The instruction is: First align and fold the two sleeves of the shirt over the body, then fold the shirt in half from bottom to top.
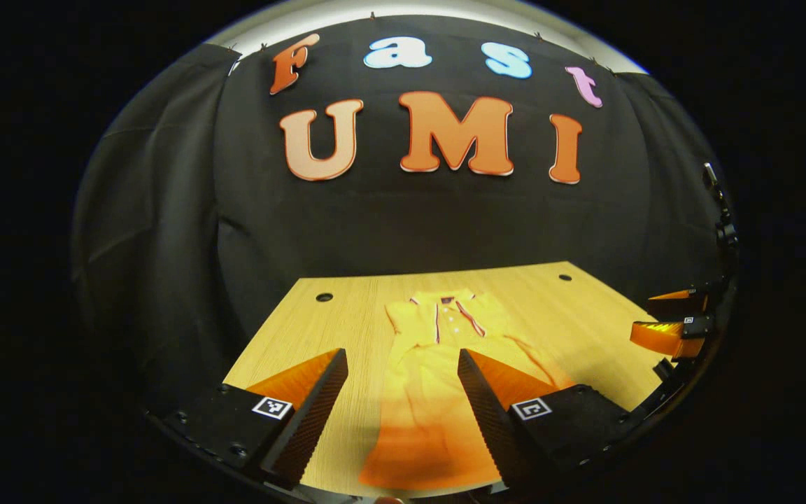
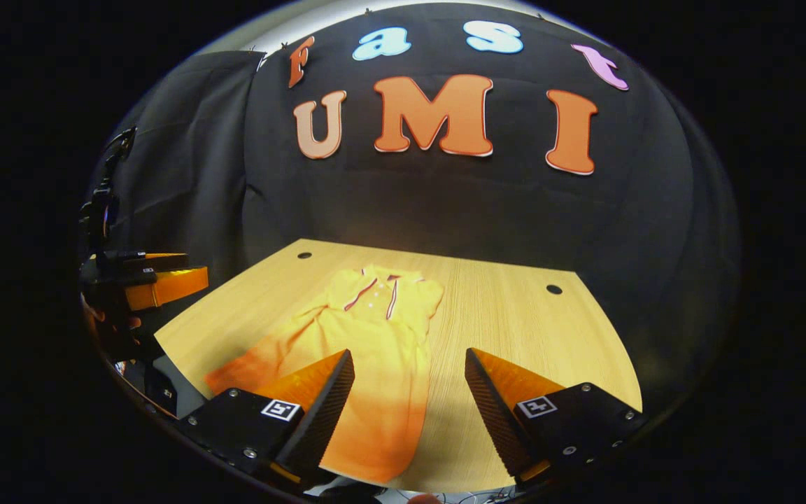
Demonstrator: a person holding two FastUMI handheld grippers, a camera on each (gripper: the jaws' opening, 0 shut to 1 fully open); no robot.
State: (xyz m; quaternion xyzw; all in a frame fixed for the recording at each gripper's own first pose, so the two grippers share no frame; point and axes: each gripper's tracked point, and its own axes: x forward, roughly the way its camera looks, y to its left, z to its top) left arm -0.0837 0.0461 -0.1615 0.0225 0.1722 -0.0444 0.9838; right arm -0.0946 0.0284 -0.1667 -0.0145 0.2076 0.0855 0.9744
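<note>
A yellow polo shirt (image 1: 438,371) lies flat on the wooden table (image 1: 347,315), collar at the far end, hem near the front edge. Its sleeves look folded in over the body. My left gripper (image 1: 403,381) hovers open above the shirt's lower half, nothing between its fingers. In the right gripper view the same shirt (image 2: 375,343) lies left of centre, and my right gripper (image 2: 410,385) stands open over the shirt's right edge and the bare wood beside it. The right gripper (image 1: 676,325) appears at the far right of the left gripper view; the left gripper (image 2: 151,280) appears at the left of the right gripper view.
Round holes sit near the table's far corners (image 1: 324,297) (image 2: 554,288). The black cloth wall rises right behind the table. A dark stand with clamps (image 2: 105,203) is at the left edge of the right gripper view.
</note>
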